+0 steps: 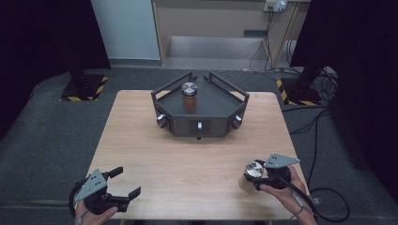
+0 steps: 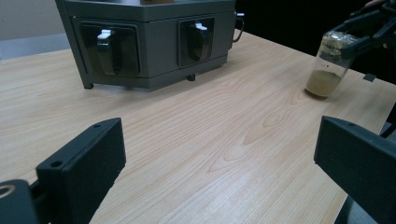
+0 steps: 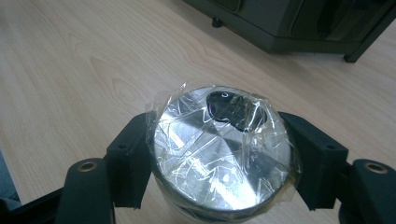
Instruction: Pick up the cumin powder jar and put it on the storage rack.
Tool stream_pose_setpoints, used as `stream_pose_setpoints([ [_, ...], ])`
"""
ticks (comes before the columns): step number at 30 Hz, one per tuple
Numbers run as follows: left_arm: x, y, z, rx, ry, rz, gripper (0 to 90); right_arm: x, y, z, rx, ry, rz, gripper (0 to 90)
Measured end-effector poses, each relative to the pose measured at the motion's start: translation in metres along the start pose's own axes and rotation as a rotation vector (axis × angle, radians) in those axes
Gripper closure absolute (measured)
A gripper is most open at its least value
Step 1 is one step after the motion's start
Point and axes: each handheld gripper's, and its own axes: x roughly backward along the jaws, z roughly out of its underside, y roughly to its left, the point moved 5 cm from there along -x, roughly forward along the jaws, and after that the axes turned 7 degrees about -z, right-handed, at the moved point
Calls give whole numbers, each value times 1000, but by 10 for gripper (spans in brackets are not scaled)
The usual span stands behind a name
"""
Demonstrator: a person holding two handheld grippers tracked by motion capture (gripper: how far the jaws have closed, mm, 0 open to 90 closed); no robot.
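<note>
Gripping just under its metal lid, the right gripper (image 3: 219,163) has both black pads pressed on the jar (image 3: 223,154) — one on each side of the neck, low in the right gripper view. In the high view this jar (image 1: 251,176) stands at the lower right of the wooden table (image 1: 187,159), close to the near edge. Its lid is wrapped in thin clear film (image 3: 177,116), wrinkled and shiny, and I judge this film to be slippery under the pads. The left gripper view shows the body as clear plastic or glass with brownish powder (image 2: 323,81) only at the bottom, so the jar is probably light but top-heavy from the lid, stiff, and maybe breakable if it is glass. I would hold it at the neck, as now, or lower on the bare wall — not on the film alone, which could slide.

The left gripper (image 1: 119,185) rests at the lower left of the high view with its jaws spread wide and nothing between them.

Farther up, at the centre of the table, stands a dark grey tray stand (image 1: 216,101) with knobs on its front faces. A second jar (image 1: 189,97) with brown contents stands upright on top of it.
</note>
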Motion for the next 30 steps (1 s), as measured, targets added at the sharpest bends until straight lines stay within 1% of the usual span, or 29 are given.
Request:
stream_pose_setpoints([
  [5,1,1,0,6,-8,0,10,5,-4,-19,49,18,-31,322],
  [10,1,1,1,10,-11,-3,9,6,-9,-37,77,29,-80,322],
  [14,2,1,1,8,-13,-8,10,5,-10,-55,101,44,-114,322],
  [17,2,1,1,15,-18,-8,9,2,-10,-69,123,60,-135,322],
  [20,2,1,1,15,-19,-11,9,0,-10,-83,142,60,-150,322],
  [24,2,1,1,15,-19,-8,8,-2,-13,-102,147,58,-175,322],
  [28,3,2,1,16,-20,-7,8,-3,-15,-122,161,61,-189,322],
  [30,2,2,1,16,-19,-5,8,-5,-17,-132,158,64,-197,322],
])
